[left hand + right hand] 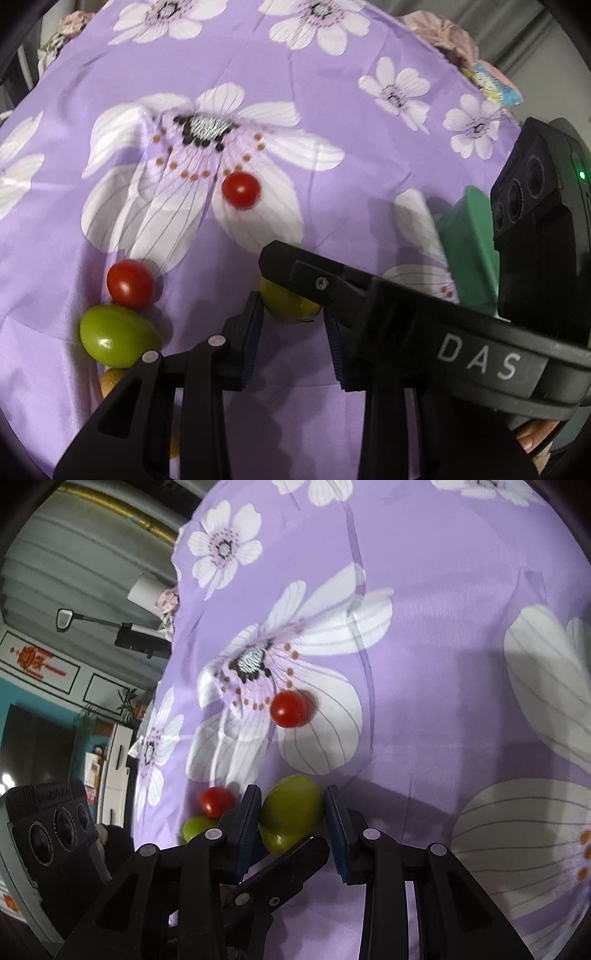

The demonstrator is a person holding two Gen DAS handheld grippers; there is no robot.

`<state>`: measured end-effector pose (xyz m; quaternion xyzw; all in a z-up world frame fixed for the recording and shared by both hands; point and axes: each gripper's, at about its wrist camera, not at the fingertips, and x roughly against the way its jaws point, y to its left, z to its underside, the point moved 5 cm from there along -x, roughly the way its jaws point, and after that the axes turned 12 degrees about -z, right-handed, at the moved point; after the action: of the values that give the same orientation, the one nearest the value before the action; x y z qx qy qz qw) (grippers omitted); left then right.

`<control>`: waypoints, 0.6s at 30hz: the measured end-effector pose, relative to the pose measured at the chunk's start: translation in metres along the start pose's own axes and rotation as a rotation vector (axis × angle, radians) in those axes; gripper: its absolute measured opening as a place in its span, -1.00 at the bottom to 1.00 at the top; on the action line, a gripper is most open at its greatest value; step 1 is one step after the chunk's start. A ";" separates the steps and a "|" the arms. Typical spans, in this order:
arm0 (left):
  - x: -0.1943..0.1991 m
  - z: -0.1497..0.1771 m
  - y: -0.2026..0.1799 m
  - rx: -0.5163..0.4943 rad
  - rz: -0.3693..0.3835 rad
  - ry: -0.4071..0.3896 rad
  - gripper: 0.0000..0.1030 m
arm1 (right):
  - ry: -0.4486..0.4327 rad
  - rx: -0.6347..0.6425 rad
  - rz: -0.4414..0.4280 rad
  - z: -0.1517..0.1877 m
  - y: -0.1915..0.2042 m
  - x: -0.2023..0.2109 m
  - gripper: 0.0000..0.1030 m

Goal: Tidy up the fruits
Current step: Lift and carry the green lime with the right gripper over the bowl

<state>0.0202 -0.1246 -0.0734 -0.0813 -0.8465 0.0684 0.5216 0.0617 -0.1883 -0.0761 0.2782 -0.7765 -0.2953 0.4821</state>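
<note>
Surface: purple cloth (332, 92) with big white flower print, slightly creased, covers the whole work area. Room past the cloth edge in the right wrist view: grey panelled wall, teal wall section, a dark screen, a white cabinet, a potted plant, red decoration in a frame. In the left wrist view a green box (476, 251) sits beside the right gripper's body; crumpled pink fabric at the far edge of the cloth.

Fruit on the cloth:
- red tomato (241, 190) alone on the large flower, well apart from the rest
- second tomato (130, 283) touching a green grape (118, 335), with an orange fruit (110, 380) just beside it, half hidden by the left gripper
- grape's long axis runs roughly left-right in the left wrist view

Held grape (290, 812): yellow-green, oval, sits between both sets of fingers. Long axis tilted, upper end toward top right in the right wrist view.

Right gripper (291, 825): pads against both sides of the held grape, clenched on it.
Left gripper (293, 325): left pad touches the same grape; right side hidden by the right gripper, so can't tell if it's actually gripping.
</note>
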 end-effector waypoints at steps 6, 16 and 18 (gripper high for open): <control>0.027 -0.003 -0.015 -0.041 0.027 -0.097 -0.35 | -0.088 0.083 0.015 0.000 0.021 0.028 -0.31; 0.072 -0.005 -0.043 -0.117 0.073 -0.229 -0.34 | -0.205 0.193 0.027 -0.001 0.051 0.077 -0.31; 0.079 -0.006 -0.049 -0.130 0.084 -0.249 -0.34 | -0.228 0.207 0.034 -0.001 0.056 0.087 -0.31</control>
<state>-0.0125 -0.1561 0.0079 -0.1410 -0.9031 0.0448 0.4030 0.0209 -0.2132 0.0159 0.2779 -0.8571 -0.2349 0.3646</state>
